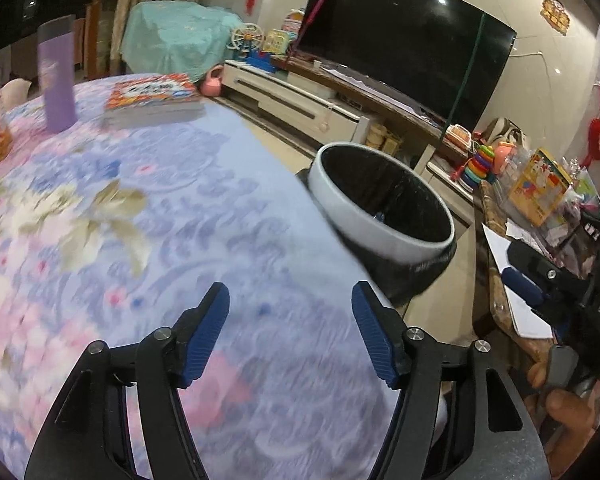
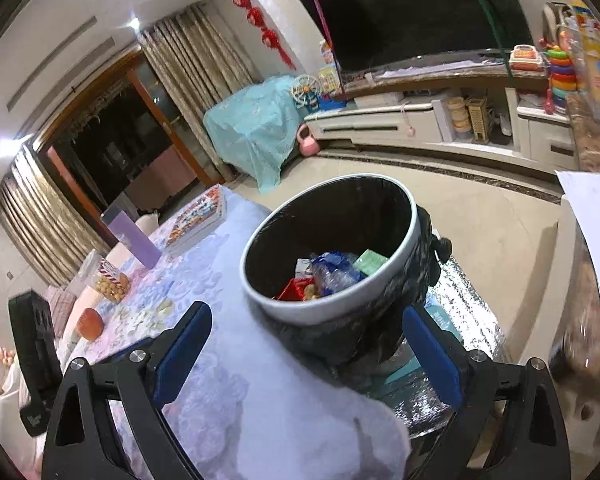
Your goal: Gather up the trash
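Now | both grippers (image 1: pixel 290 312) (image 2: pixel 306 330) gape | bin (image 2: pixel 332 308) holds wrappers (image 2: pixel 334 272), print seemingly unreadable

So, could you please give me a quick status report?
Left gripper open, empty. Right gripper open, empty. Trash bin beside table, holds wrappers. Nothing blocking.

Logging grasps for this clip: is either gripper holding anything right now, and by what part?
Nothing is held. The left gripper is open over the table, and the right gripper is open beside the trash bin.

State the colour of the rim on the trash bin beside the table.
White, around a black liner; the trash bin's rim shows best in the right wrist view.
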